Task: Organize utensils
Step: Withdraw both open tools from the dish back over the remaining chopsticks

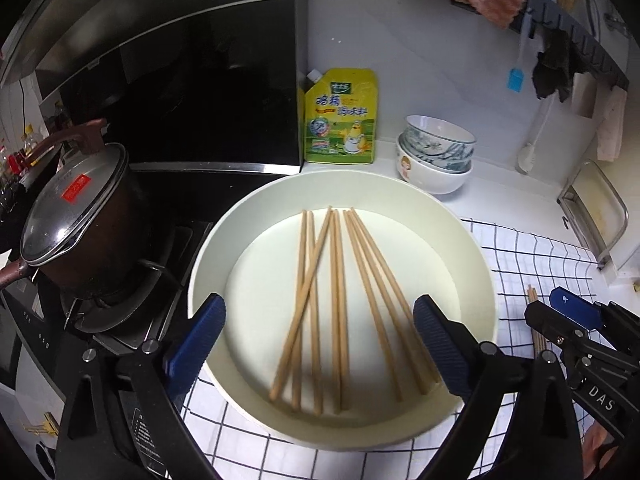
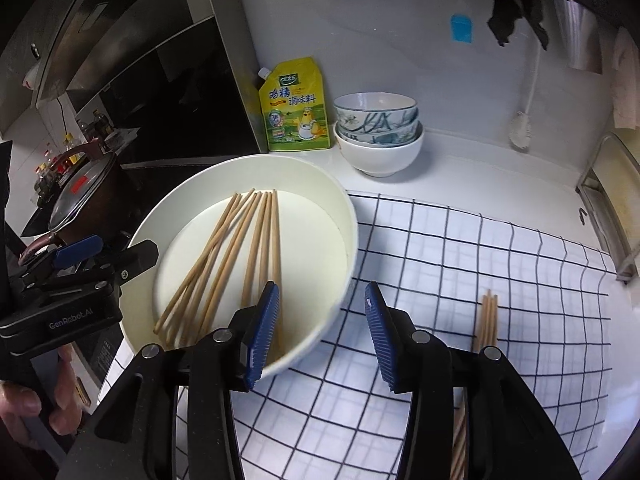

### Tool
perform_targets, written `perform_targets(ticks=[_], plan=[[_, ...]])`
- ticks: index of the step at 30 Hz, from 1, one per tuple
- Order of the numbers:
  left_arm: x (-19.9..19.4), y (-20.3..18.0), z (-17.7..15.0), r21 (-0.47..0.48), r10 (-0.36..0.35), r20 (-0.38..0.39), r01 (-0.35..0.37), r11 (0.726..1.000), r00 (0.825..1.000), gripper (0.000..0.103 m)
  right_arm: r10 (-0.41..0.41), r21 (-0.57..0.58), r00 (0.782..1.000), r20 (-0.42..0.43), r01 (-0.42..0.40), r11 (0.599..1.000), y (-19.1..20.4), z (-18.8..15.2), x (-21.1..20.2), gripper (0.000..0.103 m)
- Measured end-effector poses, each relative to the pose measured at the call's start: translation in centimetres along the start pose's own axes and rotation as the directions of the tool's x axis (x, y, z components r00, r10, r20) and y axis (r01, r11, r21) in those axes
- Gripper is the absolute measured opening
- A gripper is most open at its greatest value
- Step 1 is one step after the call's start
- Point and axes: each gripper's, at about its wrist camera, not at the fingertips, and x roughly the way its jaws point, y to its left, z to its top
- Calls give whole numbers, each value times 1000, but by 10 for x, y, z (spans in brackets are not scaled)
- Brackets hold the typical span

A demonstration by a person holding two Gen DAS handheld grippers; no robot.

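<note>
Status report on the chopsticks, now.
Both hand-held grippers open: left, right. Loose chopsticks in white basin; a few sorted chopsticks on checked cloth. Nothing blocking.

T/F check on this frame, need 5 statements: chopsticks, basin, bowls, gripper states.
1. Loose chopsticks lie inside the white basin. True.
2. The left gripper is shut on a chopstick. False: it is open, its fingers spread over the basin and holding nothing.
3. A small bundle of chopsticks lies on the checkered cloth outside the basin. True.
4. The stacked bowls sit inside the basin. False: they stand on the counter behind it, beside the yellow seasoning pouch.
5. The right gripper is open and empty. True.
</note>
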Motion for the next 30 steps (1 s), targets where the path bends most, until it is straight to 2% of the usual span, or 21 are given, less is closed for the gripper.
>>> perform_targets(ticks=[9,16,23,30], plan=[[-16,-47,-16,45,-50,14,49,998,999,95,-44,53,999,16,44,998,-42,-26,-32,46],[-19,-90,-33,86,-92,-3,92,992,996,95,-96,111,995,-2,95,989,-83,-51,-46,49],[-17,-129,-51,129,-128,-35,132,983,991,96,-147,165,988,-55,154,974,-125,-81,-45,50],[-8,-161,-73,180,-147,-85,161,970,985,96,-157,179,981,-117,176,968,-151,-110,-30,53]])
